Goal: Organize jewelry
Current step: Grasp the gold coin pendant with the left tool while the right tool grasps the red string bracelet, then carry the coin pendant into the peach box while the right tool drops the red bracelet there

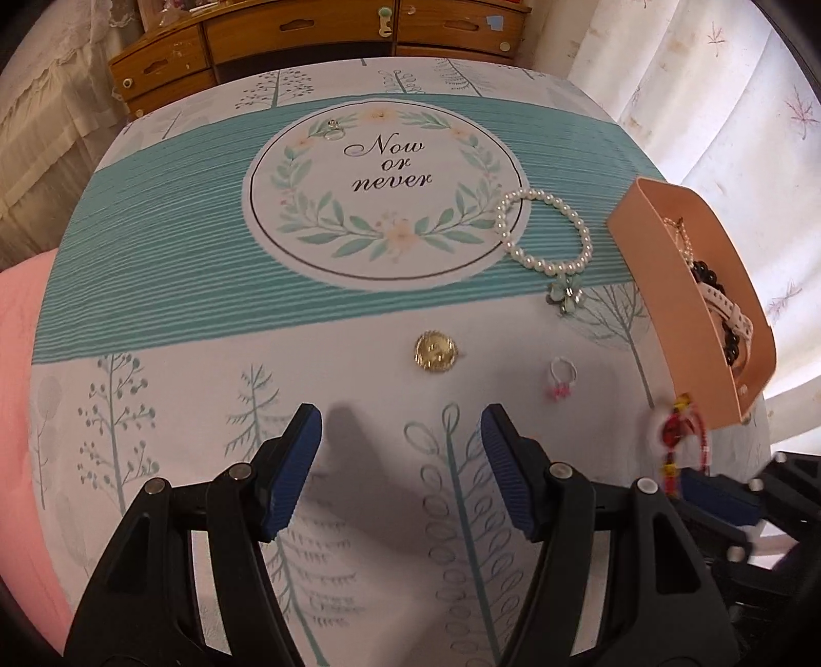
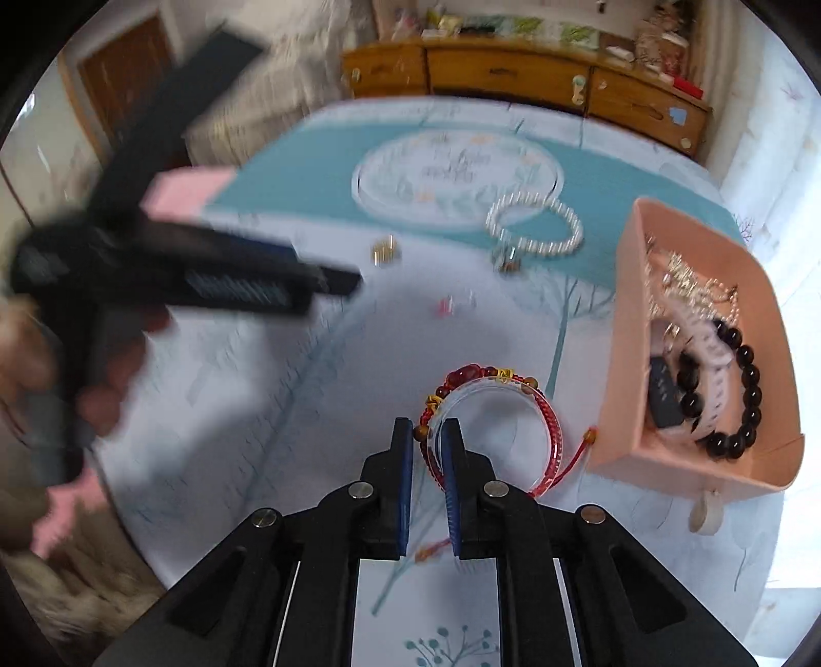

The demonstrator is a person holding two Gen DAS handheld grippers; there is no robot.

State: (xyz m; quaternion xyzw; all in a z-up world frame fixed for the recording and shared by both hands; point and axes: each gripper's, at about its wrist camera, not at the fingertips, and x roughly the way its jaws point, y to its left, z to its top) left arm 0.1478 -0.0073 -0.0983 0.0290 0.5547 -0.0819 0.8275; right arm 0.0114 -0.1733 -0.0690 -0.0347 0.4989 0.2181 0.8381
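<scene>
My right gripper [image 2: 430, 436] is shut on a red beaded bracelet [image 2: 492, 410] and holds it above the cloth, left of the pink tray [image 2: 626, 359]; the bracelet also shows in the left wrist view [image 1: 677, 441]. The tray [image 1: 662, 287] holds a black bead bracelet [image 2: 744, 390], a white strap and chains. My left gripper [image 1: 400, 431] is open and empty above the cloth. Ahead of it lie a gold round brooch [image 1: 435, 352], a small ring with a pink bow [image 1: 562, 377], a pearl bracelet with a flower charm [image 1: 544, 231] and a silver ring [image 1: 333, 132].
The table carries a teal and white cloth with a "Now or never" wreath print [image 1: 385, 190]. A wooden dresser [image 1: 308, 36] stands behind. A pink surface [image 1: 20, 359] lies at the left. Curtains hang at the right.
</scene>
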